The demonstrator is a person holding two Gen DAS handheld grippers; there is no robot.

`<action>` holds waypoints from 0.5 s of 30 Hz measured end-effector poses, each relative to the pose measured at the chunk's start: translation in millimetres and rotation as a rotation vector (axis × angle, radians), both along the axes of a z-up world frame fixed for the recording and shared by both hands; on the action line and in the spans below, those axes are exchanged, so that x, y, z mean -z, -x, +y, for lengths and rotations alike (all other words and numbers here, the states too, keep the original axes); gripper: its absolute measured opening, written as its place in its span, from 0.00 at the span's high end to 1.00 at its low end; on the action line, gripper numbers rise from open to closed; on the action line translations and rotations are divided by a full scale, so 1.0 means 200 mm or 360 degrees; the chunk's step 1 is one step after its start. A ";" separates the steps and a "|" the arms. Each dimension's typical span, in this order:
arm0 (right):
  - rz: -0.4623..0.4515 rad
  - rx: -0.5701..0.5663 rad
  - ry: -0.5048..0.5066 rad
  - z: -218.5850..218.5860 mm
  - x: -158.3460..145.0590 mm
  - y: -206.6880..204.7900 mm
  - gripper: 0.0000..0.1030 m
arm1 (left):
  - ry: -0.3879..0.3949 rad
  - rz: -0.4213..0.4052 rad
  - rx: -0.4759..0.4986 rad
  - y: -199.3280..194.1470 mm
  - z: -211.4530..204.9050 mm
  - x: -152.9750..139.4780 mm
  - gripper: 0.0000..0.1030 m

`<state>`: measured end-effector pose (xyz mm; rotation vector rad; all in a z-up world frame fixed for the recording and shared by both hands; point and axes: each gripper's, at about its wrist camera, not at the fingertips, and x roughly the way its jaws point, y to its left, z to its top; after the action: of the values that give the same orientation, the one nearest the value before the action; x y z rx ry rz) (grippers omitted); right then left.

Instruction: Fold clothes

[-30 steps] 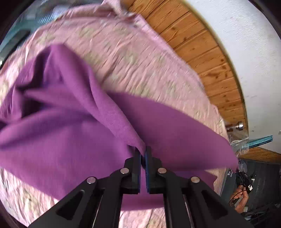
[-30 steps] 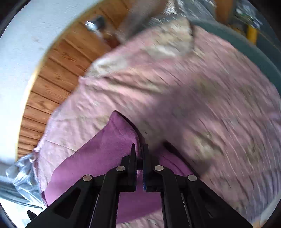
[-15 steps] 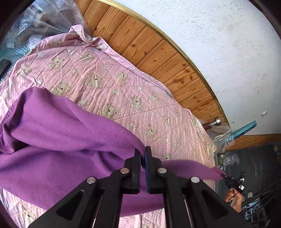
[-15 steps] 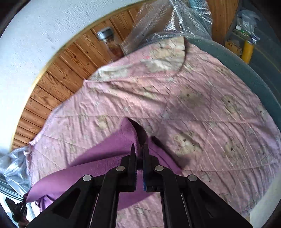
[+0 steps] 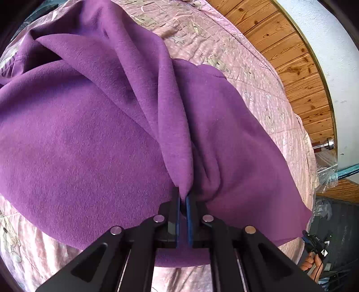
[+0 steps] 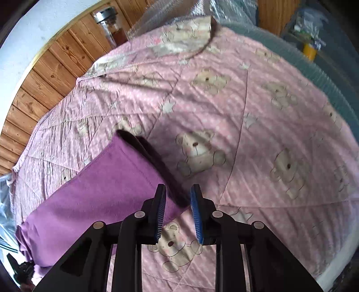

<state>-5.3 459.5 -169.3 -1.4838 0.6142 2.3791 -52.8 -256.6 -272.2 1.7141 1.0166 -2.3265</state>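
A purple fleece garment [image 5: 94, 125] lies bunched in broad folds over a pink quilt with teddy bears [image 5: 264, 89]. My left gripper [image 5: 184, 197] is shut on a pinched ridge of the purple fabric, which rises from between its blue pads. In the right wrist view the same garment [image 6: 107, 186] lies flat with a stitched hem and a corner pointing away. My right gripper [image 6: 178, 197] stands open just above that corner's near edge, nothing between its fingers.
The quilt [image 6: 258, 134] covers a bed beside a wooden plank wall [image 6: 44, 78]. A glass jar with a metal lid [image 6: 111, 27] and bubble wrap [image 6: 170, 18] stand at the head. A hand [image 5: 313, 262] with the other gripper shows at lower right.
My right gripper has let go of the purple garment's corner, which now lies on the quilt. My left gripper has dropped closer to the cloth, still holding its fold.
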 end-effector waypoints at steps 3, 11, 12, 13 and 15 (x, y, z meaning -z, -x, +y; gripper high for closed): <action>0.0119 -0.0257 -0.0064 -0.15 -0.08 0.05 0.77 | 0.0014 -0.0052 -0.0032 0.01 0.01 0.01 0.94; -0.0146 -0.0367 -0.0083 -0.16 0.30 0.10 0.94 | -0.0019 0.0024 0.0024 -0.08 -0.09 -0.11 0.89; -0.0168 -0.0357 -0.0093 -0.16 0.33 0.12 0.95 | -0.0037 0.0049 0.0015 -0.11 -0.15 -0.13 0.89; -0.0204 -0.0382 -0.0166 -0.20 0.37 0.16 0.95 | -0.0052 0.0076 0.0000 -0.15 -0.23 -0.15 0.89; -0.0276 -0.0428 -0.0311 -0.27 0.45 0.23 0.94 | -0.0065 0.0128 -0.0026 -0.22 -0.40 -0.19 0.89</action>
<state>-50.4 405.1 -258.4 -1.7513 0.1440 2.3811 -8.8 -335.7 -234.3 1.6316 1.0939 -2.3985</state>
